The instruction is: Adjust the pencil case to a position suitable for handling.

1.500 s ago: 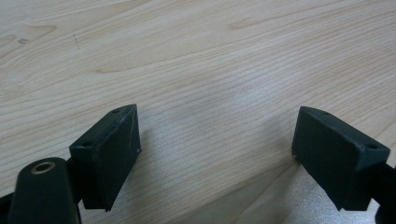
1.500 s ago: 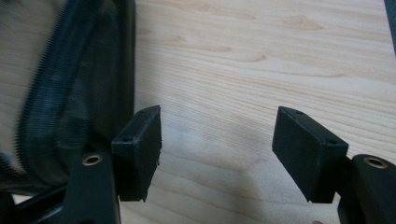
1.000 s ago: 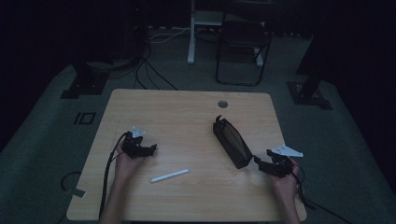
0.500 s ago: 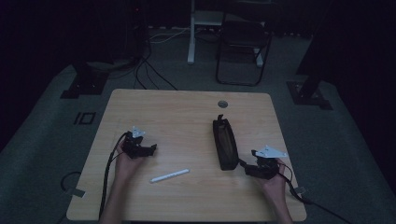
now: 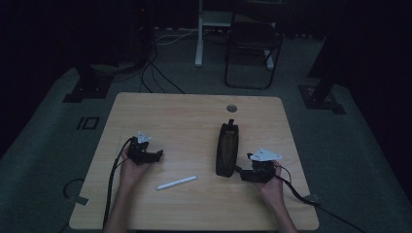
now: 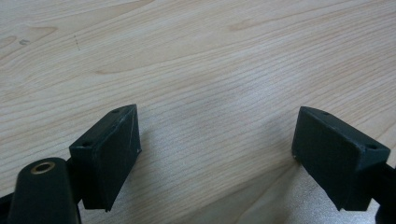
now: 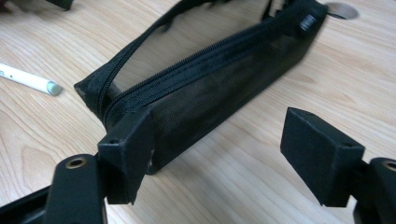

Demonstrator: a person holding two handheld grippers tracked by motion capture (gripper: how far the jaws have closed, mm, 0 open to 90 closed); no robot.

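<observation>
A long black zip pencil case (image 5: 227, 148) lies right of the table's centre, pointing away from the person. In the right gripper view the pencil case (image 7: 210, 70) runs diagonally and its zip gapes along the far side. My right gripper (image 5: 243, 173) is at the case's near end, open; in its own view the right gripper (image 7: 219, 126) has its left jaw against the case's near corner and its right jaw over bare wood. A white pen (image 5: 176, 182) lies between the hands, and the pen (image 7: 28, 79) lies beyond the case. My left gripper (image 5: 156, 156) rests at the left, and the left gripper (image 6: 217, 126) is open over bare wood.
The wooden table (image 5: 184, 116) has a round cable hole (image 5: 231, 108) near its far edge. A chair (image 5: 252, 43) and stand legs are on the dark floor behind. Cables trail from both grippers off the near edge.
My right gripper has moved left up to the case's near end. The case has swung from a diagonal to nearly straight. The left gripper and pen have stayed put.
</observation>
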